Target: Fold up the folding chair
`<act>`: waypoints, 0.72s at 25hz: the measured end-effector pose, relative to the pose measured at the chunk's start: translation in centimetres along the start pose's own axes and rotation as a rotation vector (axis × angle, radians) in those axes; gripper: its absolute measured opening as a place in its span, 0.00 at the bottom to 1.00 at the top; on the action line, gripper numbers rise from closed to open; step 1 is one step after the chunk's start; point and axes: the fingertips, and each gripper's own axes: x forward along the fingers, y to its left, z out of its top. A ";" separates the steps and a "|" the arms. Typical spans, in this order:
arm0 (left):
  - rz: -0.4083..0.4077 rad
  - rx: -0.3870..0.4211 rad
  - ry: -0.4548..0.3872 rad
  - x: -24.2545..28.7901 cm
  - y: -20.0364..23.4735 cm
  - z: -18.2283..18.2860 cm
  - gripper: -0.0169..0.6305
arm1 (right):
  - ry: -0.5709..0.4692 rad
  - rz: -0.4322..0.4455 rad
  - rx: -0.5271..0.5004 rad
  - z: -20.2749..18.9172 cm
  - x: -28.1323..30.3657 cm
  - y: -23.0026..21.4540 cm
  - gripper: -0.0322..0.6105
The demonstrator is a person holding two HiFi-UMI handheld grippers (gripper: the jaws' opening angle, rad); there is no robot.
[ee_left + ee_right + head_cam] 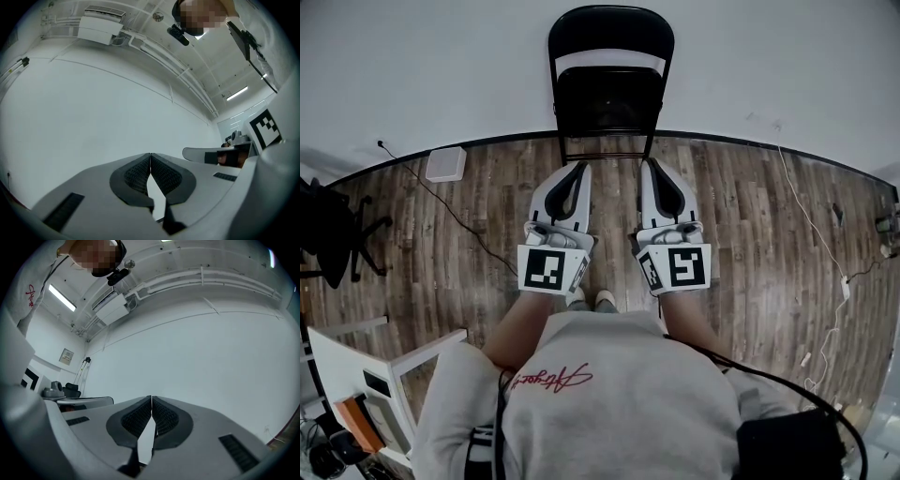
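A black folding chair point(610, 84) stands against the white wall at the top of the head view, its seat point(609, 101) facing me. My left gripper point(582, 167) and right gripper point(648, 163) are held side by side above the wood floor, tips pointing at the chair's lower frame, short of touching it. Both are shut with nothing between the pads. In the left gripper view the left gripper point(150, 154) points at bare wall, with the right gripper point(219, 153) beside it. The right gripper view shows the right gripper point(151, 398) the same way. The chair appears in neither gripper view.
A black office chair point(328, 234) stands at the left. A white box point(445, 164) and a dark cable point(441, 208) lie on the floor near the wall. A white cable point(811, 225) runs down the right side. White furniture point(384, 361) sits at lower left.
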 end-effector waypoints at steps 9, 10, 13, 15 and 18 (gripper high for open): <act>-0.006 -0.011 0.004 -0.7 -0.1 -0.1 0.05 | 0.001 -0.006 0.003 0.0 -0.2 0.4 0.08; -0.006 -0.012 0.003 -0.8 -0.2 -0.1 0.05 | 0.000 -0.004 0.000 0.1 -0.3 0.6 0.08; -0.007 -0.017 0.002 -1.0 -0.5 -0.1 0.05 | -0.006 0.000 -0.006 0.4 -0.6 0.8 0.08; -0.006 -0.018 0.001 -1.2 -0.7 0.0 0.05 | -0.006 0.001 -0.006 0.4 -0.9 0.8 0.08; -0.006 -0.016 0.002 -1.5 -1.1 0.0 0.05 | -0.004 0.000 -0.006 0.4 -1.3 0.8 0.08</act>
